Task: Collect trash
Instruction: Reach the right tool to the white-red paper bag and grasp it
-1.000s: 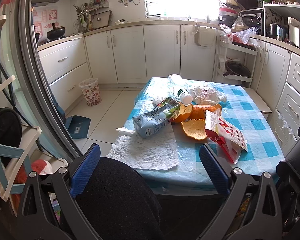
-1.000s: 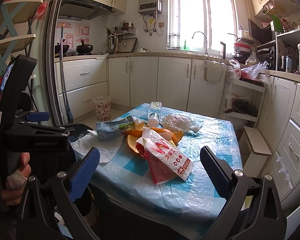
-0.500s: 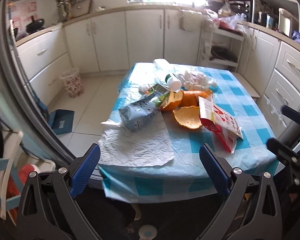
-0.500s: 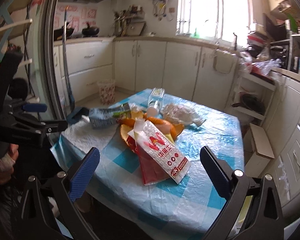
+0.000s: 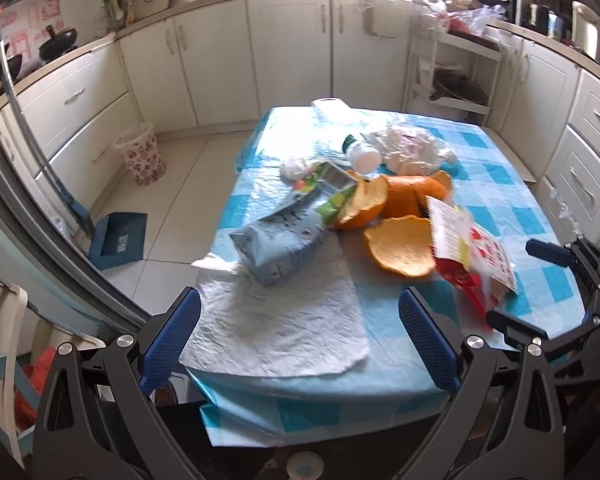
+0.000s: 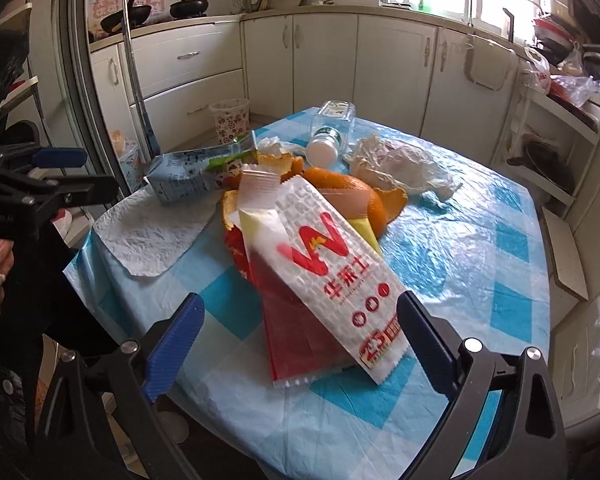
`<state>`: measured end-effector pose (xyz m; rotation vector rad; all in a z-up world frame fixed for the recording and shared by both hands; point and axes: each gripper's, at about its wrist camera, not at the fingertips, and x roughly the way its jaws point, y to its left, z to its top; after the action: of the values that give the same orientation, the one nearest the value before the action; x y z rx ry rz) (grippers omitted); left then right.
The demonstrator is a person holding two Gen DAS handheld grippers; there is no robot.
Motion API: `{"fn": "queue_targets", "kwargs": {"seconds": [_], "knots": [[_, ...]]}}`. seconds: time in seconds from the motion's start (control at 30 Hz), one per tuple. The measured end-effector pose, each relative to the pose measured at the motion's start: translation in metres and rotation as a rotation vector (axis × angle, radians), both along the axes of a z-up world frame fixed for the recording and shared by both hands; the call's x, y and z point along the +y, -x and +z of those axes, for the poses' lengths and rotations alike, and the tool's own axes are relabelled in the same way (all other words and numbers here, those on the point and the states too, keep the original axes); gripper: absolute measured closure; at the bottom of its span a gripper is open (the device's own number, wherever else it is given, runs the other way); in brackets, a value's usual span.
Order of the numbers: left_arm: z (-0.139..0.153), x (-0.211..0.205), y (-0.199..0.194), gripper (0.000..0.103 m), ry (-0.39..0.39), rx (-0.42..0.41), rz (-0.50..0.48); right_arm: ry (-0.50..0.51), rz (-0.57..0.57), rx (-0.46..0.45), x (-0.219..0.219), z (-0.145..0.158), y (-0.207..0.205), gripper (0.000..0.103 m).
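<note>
One carton [image 5: 277, 246], one bottle [image 6: 332, 130], two wrappers [image 6: 332, 276], one paper towel [image 5: 275, 324], one bin [image 5: 141, 152]

White cabinets [image 5: 219, 60] line the walls; dustpan [image 5: 119, 236] on floor.

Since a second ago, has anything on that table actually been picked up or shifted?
Nothing picked up. Both grippers moved in over the table: the right gripper, empty and starting to close, neared the red-and-white wrapper; the left gripper rose above the paper towel. The trash stayed put.
</note>
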<state>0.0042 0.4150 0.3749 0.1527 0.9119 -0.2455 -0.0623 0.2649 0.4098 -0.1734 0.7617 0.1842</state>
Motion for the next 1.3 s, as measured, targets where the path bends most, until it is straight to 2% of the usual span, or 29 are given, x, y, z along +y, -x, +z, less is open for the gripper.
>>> {"fn": "queue_targets", "kwargs": {"seconds": [0.03,0.13,0.2,0.27,0.33,0.4,0.47,0.57,0.63,0.67,0.73,0.83,0.9,1.0,1.07,1.13,1.17,1.2,1.23,1.3], "knots": [[0.001,0.005,-0.004,0.008,0.003,0.009,0.008,-0.007,0.002,0.003,0.001,-0.002,-0.004,0.02],[0.009,0.019,-0.003,0.008,0.032,0.04,0.015,-0.038,0.012,0.044,0.001,-0.007,-0.01,0.027],[0.024,0.029,-0.001,0.008,0.065,0.053,-0.028,-0.052,0.009,0.022,-0.003,0.0,-0.002,0.027],[0.024,0.033,0.006,0.008,0.091,0.076,-0.072,-0.041,-0.022,0.003,-0.012,0.006,0.006,0.027],[0.03,0.026,0.006,0.008,0.137,0.139,-0.13,0.055,-0.051,0.004,-0.017,0.006,0.008,0.027],[0.029,0.015,0.013,0.008,0.136,0.158,-0.169,0.114,-0.071,0.017,-0.024,0.004,0.006,0.027],[0.037,0.017,0.014,0.008,0.129,0.157,-0.19,0.115,-0.085,0.048,-0.034,0.0,0.002,0.027],[0.053,0.023,0.012,0.008,0.172,0.196,-0.193,0.122,-0.072,0.107,-0.04,-0.012,-0.006,0.027],[0.05,0.003,0.006,0.008,0.187,0.206,-0.192,0.115,-0.062,0.121,-0.041,-0.017,-0.014,0.031],[0.054,0.003,0.005,0.008,0.189,0.208,-0.193,0.096,-0.053,0.132,-0.042,-0.018,-0.019,0.036],[0.062,0.007,0.004,0.008,0.185,0.208,-0.197,0.029,-0.043,0.16,-0.044,-0.019,-0.027,0.062],[0.072,0.005,0.004,0.008,0.182,0.211,-0.201,-0.148,-0.076,0.186,-0.066,-0.017,-0.036,0.083],[0.082,0.005,-0.003,0.008,0.186,0.219,-0.198,-0.273,-0.107,0.189,-0.081,-0.016,-0.035,0.093],[0.095,0.014,-0.007,0.008,0.19,0.226,-0.191,-0.422,-0.161,0.167,-0.104,-0.013,-0.031,0.098],[0.096,0.012,-0.012,0.008,0.189,0.229,-0.189,-0.468,-0.187,0.152,-0.116,-0.011,-0.029,0.098],[0.097,0.014,-0.015,0.008,0.186,0.231,-0.188,-0.427,-0.188,0.129,-0.115,-0.007,-0.026,0.096],[0.095,0.007,-0.016,0.008,0.184,0.232,-0.188,-0.412,-0.174,0.132,-0.112,-0.005,-0.028,0.072],[0.091,0.003,-0.013,0.008,0.182,0.235,-0.189,-0.386,-0.158,0.131,-0.108,-0.004,-0.031,0.03],[0.085,0.0,-0.01,0.008,0.18,0.237,-0.19,-0.36,-0.145,0.122,-0.103,0.0,-0.036,0.021],[0.087,0.01,-0.008,0.008,0.174,0.239,-0.192,-0.235,-0.086,0.132,-0.088,0.001,-0.049,0.02]]}}
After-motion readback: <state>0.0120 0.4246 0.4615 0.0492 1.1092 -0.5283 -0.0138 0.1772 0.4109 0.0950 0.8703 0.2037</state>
